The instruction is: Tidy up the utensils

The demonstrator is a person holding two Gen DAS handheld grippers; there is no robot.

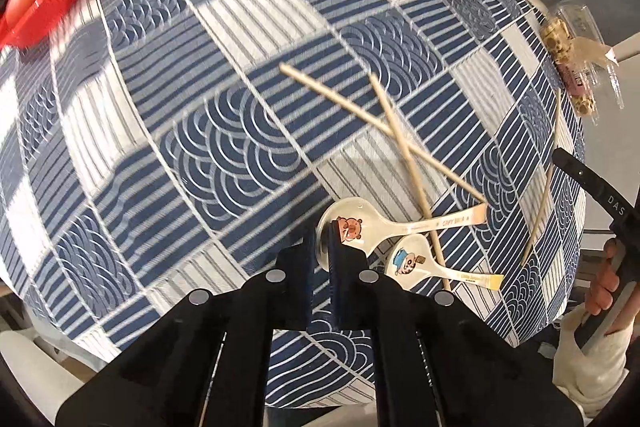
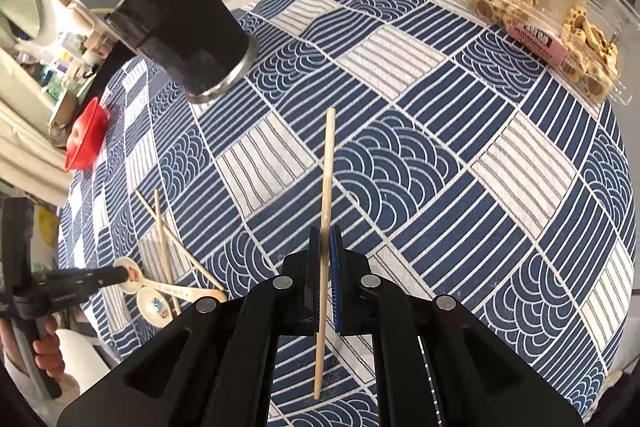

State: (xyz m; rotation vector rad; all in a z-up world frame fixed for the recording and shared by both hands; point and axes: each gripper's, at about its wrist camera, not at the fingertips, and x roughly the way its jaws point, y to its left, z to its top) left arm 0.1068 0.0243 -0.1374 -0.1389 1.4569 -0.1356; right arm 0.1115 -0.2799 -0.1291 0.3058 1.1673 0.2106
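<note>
While the black holder stands far-left on the blue patterned cloth, the work splits in two.

Right gripper: closed on one chopstick, clamped partway along the shaft, so it runs straight out ahead along the fingers.

Holder from right gripper: ahead and to the left, well apart; sticks already poke from its top. I judge the held chopstick must be swung left and stood upright to drop in.

Left gripper: jaws nearly together, pinching the bowl rim of the upper spoon, which lies on the cloth.

Second spoon: just beside the first, handle pointing right.

Loose chopsticks: two, crossed, lying over the spoon handles.

Nearer hand: the left, for spoons and loose sticks alike.

Writing: "CAPY" on the upper spoon handle; "DAS" on the right tool; the cookie box label is unreadable.
</note>
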